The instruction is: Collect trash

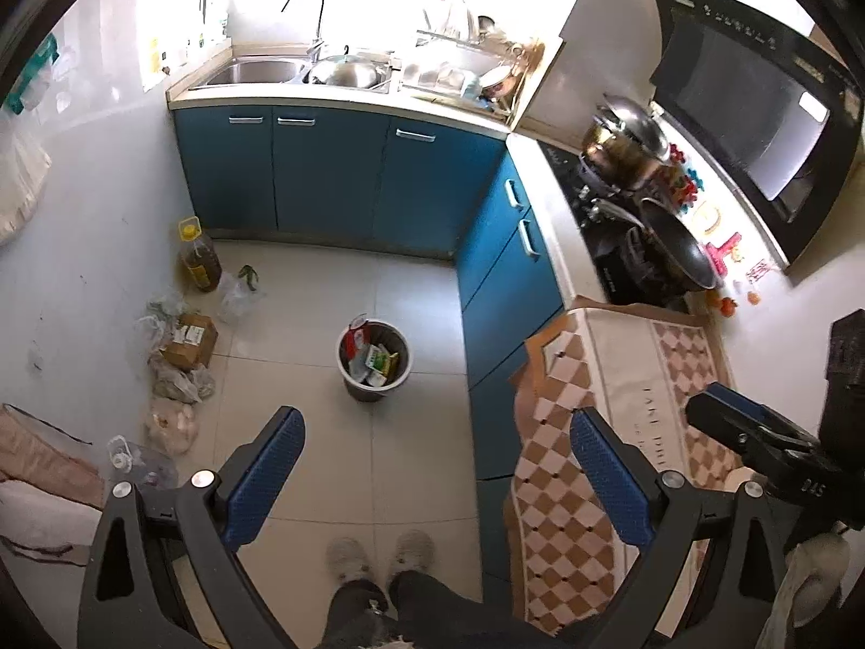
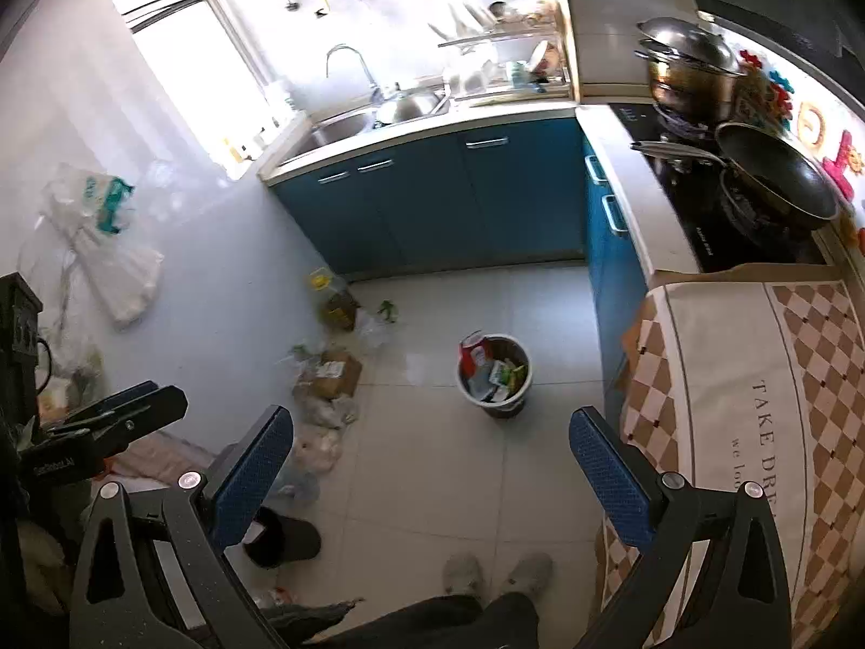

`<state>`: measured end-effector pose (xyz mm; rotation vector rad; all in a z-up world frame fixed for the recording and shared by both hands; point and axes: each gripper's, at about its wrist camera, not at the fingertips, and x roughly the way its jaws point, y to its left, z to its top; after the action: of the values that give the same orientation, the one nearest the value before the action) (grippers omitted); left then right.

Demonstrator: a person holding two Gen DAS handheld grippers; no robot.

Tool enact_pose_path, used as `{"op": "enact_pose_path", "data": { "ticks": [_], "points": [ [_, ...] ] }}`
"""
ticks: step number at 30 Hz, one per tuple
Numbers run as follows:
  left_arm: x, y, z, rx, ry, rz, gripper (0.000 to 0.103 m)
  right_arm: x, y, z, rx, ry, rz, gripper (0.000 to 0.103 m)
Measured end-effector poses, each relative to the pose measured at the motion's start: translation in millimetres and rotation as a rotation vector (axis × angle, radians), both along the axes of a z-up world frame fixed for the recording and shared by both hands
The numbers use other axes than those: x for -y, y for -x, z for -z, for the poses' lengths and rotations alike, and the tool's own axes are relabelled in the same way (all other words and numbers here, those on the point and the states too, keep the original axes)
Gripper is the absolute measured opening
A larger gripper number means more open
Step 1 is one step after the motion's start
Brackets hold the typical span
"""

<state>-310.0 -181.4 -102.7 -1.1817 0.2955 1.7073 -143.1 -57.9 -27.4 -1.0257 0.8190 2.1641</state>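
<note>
Two slippered feet [image 1: 378, 554] stand at 6 o'clock on bare floor tile [image 1: 335, 292], between the wall at 9 and the blue cabinets [image 1: 335, 173] at 3. The left gripper [image 1: 432, 481] is spread wide, both blue pads [image 1: 265, 478] bare, holding and touching nothing; the right gripper [image 2: 430, 478] is equally wide and empty. One checked cloth [image 2: 719, 378] overhangs the counter edge at 3 to 4 o'clock in both views. A single bin [image 1: 374, 359] stands alone mid-floor near 12 o'clock, open tile all around it, with wrappers [image 1: 373, 362] inside, their count unclear. At 9 to 10 o'clock, along the wall, lie one cardboard box [image 1: 189, 339], several crumpled plastic bags [image 1: 173, 384] touching it and one oil bottle [image 1: 199, 257] beyond. One dark, round container [image 2: 281, 535] lies on its side just beside the right gripper's left finger. Farther off, the cabinets form an L; one pot [image 1: 621, 146] and one pan [image 1: 676, 249] sit on the stove at 2 o'clock, and one sink [image 1: 254, 70] at 12.
</note>
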Motion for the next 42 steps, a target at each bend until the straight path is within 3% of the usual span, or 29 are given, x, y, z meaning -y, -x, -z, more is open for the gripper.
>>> {"op": "enact_pose_path", "data": {
  "ticks": [20, 42],
  "points": [
    [28, -22, -27, 0.022, -0.061, 0.0, 0.101, 11, -18, -29, -0.046, 0.043, -0.114, 0.103],
    [34, -30, -29, 0.02, -0.061, -0.029, 0.103, 16, -10, -21, -0.032, 0.067, -0.147, 0.103]
  ]
}}
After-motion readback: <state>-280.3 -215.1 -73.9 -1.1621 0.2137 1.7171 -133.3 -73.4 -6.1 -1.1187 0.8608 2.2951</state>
